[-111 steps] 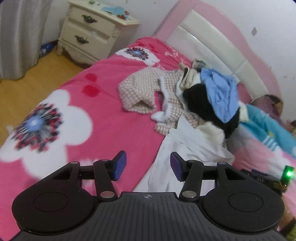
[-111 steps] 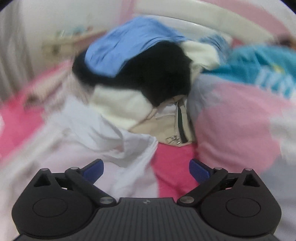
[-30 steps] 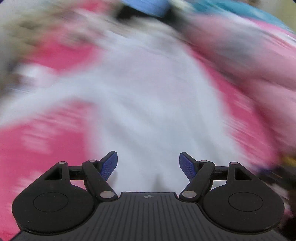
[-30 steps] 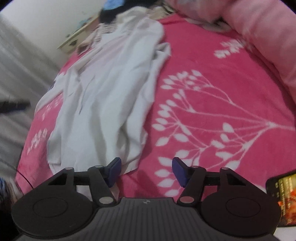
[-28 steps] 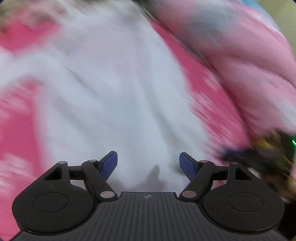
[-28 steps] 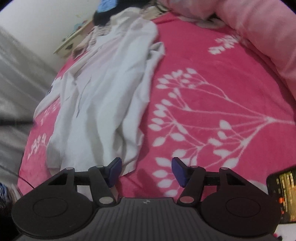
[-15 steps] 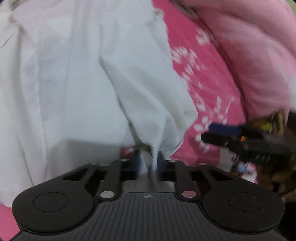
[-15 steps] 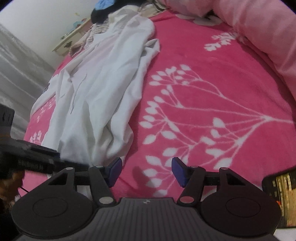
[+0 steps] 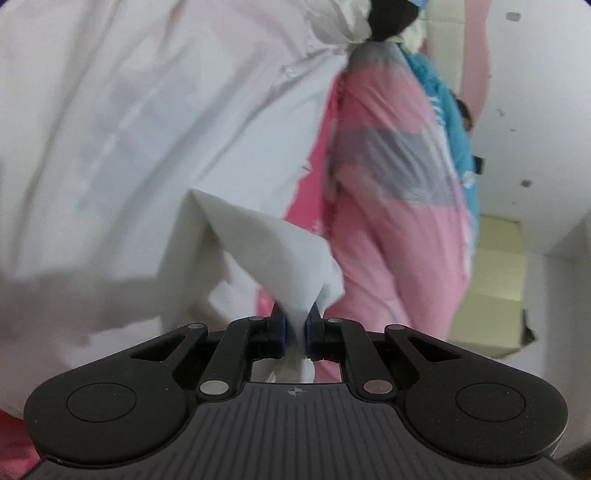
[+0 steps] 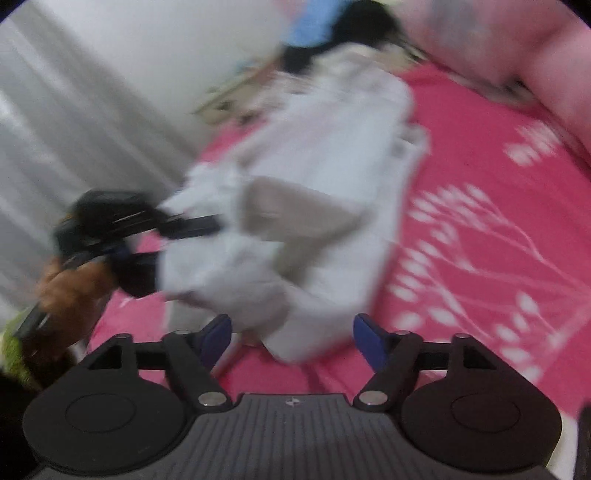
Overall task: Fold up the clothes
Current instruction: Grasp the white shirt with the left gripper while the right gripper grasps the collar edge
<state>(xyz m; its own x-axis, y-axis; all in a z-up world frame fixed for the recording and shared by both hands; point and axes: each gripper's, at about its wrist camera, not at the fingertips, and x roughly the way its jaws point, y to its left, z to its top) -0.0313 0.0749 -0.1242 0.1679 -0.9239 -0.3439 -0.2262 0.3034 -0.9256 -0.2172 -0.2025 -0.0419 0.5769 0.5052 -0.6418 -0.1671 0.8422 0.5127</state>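
A white garment (image 9: 155, 122) lies stretched along the pink bedspread (image 10: 480, 229). My left gripper (image 9: 294, 334) is shut on a bunched corner of the white garment, and the cloth rises in a fold from between its blue pads. In the right wrist view the white garment (image 10: 325, 192) is blurred, and its near end sits just beyond my right gripper (image 10: 291, 338). The right jaws are opening, with no cloth pressed between them. The left gripper (image 10: 122, 229) and the hand holding it show at the left of that view.
A pink and grey quilt (image 9: 391, 177) and a blue garment (image 9: 443, 96) lie to the right of the white one. A pile of black, cream and blue clothes (image 10: 332, 26) sits at the far end. A grey curtain (image 10: 55, 140) hangs on the left.
My left gripper went from wide open over the white garment to shut on its corner, then sank and rolled. My right gripper swung left toward the garment's near end and its jaws widened.
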